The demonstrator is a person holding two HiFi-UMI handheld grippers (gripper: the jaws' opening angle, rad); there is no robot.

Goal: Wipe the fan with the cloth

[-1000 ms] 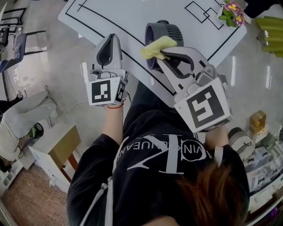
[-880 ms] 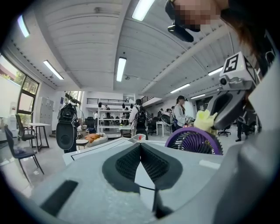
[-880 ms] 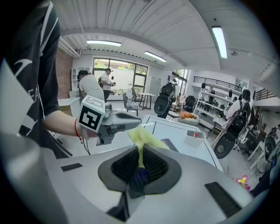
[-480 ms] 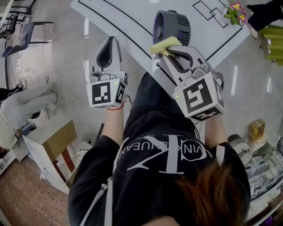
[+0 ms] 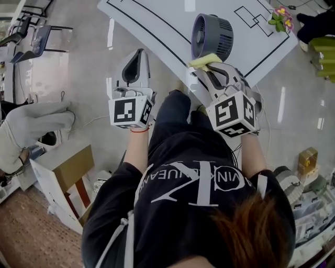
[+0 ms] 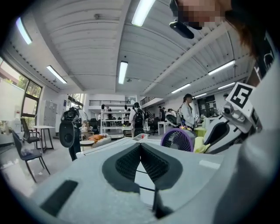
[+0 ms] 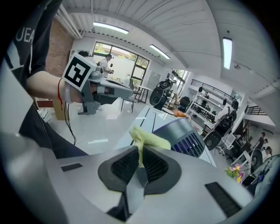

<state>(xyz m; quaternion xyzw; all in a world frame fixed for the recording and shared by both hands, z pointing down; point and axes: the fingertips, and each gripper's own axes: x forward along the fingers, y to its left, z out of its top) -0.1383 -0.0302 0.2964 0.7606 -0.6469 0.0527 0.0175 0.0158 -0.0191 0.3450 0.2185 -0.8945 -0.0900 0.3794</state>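
A small purple-grey fan (image 5: 212,35) stands on the white table (image 5: 157,21), close to its near edge. My right gripper (image 5: 208,67) is shut on a yellow cloth (image 5: 205,60). The cloth sits at the fan's near lower side, and whether it touches the fan I cannot tell. In the right gripper view the cloth (image 7: 148,138) sticks up from the closed jaws in front of the fan (image 7: 183,134). My left gripper (image 5: 137,53) hangs shut and empty over the floor, left of the fan. The left gripper view shows the fan (image 6: 177,140) and the cloth (image 6: 200,144) off to its right.
Black lines are marked on the table top, and a pot of pink and yellow flowers (image 5: 280,15) stands at its far right corner. A cardboard box (image 5: 73,172) and white shelving stand on the floor to the left. Chairs, shelves and people fill the room behind.
My right gripper has sunk with the cloth from the fan's top rim to its near lower side. The left gripper has drawn back off the table edge.
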